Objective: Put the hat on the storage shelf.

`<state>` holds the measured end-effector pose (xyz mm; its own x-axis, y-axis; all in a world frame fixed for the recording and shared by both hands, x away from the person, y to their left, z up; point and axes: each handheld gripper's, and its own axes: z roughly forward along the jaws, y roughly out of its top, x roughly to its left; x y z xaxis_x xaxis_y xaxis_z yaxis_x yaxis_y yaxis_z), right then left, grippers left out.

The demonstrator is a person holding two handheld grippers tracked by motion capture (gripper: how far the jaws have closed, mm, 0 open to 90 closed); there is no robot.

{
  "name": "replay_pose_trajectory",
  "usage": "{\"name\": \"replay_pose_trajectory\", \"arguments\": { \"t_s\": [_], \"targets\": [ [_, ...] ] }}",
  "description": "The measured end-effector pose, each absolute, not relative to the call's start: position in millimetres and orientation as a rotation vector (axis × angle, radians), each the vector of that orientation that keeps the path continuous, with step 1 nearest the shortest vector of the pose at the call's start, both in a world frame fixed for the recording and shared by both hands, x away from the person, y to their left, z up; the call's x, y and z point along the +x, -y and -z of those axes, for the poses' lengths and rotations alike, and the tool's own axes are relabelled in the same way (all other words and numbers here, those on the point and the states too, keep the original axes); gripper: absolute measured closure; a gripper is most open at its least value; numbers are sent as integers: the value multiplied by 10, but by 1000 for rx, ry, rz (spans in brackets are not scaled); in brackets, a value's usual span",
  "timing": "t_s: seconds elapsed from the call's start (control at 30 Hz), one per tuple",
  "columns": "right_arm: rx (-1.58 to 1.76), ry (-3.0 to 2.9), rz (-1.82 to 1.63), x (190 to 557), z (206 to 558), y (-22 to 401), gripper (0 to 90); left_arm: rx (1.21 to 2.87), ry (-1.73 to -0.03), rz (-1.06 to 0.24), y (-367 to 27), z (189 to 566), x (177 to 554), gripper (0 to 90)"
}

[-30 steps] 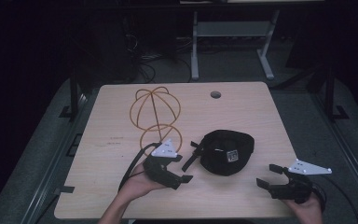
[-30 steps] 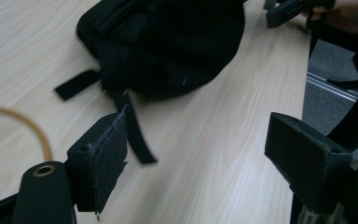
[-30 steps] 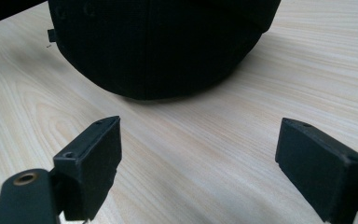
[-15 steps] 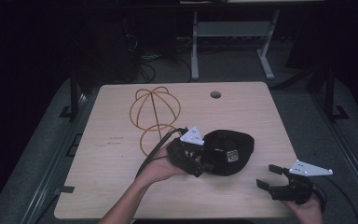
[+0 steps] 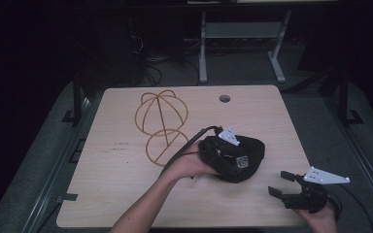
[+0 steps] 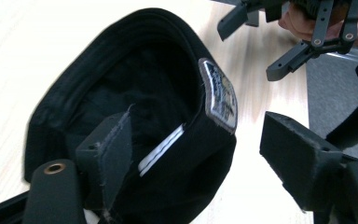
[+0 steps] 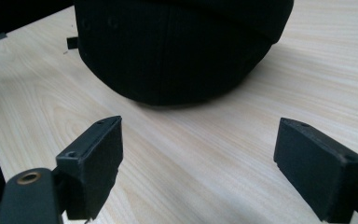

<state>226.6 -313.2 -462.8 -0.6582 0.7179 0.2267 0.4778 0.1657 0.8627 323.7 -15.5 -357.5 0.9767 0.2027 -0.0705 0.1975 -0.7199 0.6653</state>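
Your left gripper wide, straddling black cap rim; soft, light fabric, pinch rim. Right gripper wide, at 4 o'clock.

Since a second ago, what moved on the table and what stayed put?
The left gripper moved right, from the bare table to the black cap. Its fingers now stand open across the cap's edge, one inside the cap, one outside; they have not closed. The cap, the wire cap stand and the right gripper, open near the table's front edge, stayed where they were.
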Motion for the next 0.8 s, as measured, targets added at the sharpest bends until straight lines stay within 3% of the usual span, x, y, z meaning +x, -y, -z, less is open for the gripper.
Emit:
{"name": "replay_pose_trajectory", "arguments": {
  "t_s": [0.4,0.8],
  "targets": [
    [1142,-2218,-1536,2244,4632,3132,167,2466,-238,21,309,3681,3277,492],
    [1117,-2262,-1539,2239,4649,3080,206,2470,-184,7,396,3607,3212,605]
  ]
}}
